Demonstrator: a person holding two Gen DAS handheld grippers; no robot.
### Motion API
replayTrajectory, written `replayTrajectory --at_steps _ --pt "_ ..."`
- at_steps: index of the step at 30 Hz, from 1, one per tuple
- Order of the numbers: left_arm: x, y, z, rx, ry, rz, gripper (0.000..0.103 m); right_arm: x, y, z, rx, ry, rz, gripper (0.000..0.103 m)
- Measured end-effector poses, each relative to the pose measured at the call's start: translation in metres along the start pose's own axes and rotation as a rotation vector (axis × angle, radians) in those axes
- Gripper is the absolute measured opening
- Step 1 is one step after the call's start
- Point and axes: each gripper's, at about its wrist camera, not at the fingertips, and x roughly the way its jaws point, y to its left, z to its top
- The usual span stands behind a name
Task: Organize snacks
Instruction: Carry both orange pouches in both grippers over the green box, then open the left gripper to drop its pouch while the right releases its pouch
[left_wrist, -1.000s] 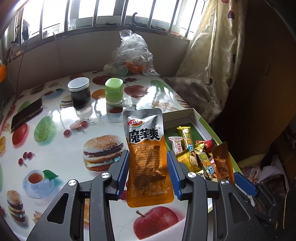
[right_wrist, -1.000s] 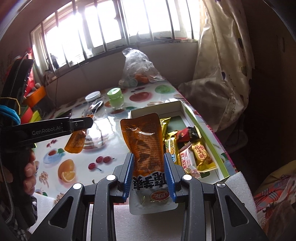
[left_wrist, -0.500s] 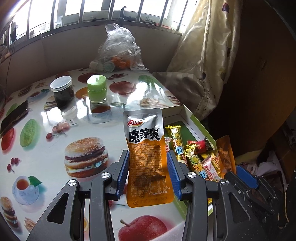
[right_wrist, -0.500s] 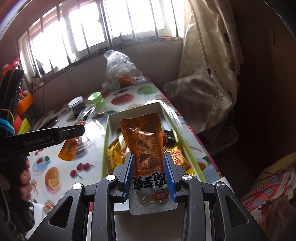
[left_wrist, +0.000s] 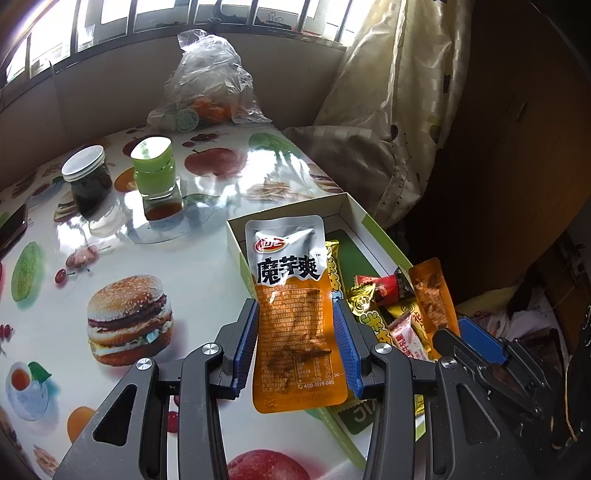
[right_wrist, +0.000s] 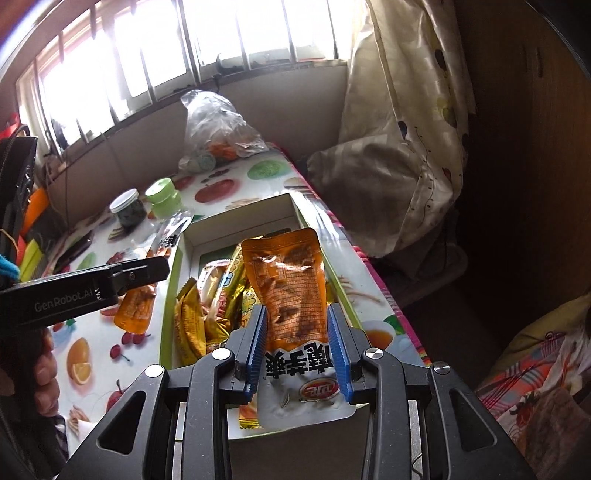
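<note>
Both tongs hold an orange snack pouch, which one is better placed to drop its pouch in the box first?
Probably right: the right tongs hold their pouch above the box, while the left tongs sit at its near edge.

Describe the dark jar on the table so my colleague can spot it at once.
Start at the clear plastic bag under the window, then come toward the snack box across the fruit-print table. Two jars stand side by side there; yours is the dark jar with the white lid, beside the green-lidded jar.
</note>
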Motion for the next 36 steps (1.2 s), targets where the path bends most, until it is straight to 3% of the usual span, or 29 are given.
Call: replayTrajectory --at_steps 19,36 --pt "0.018 -0.015 -0.007 0.032 0.038 -0.005 0.044 0.023 -0.001 0.003 -0.027 0.045 -0.005 0.034" --pt "0.024 -0.014 -0.008 0.020 0.051 0.005 0.048 0.027 0.002 0.003 -0.036 0.053 -0.001 0.044"
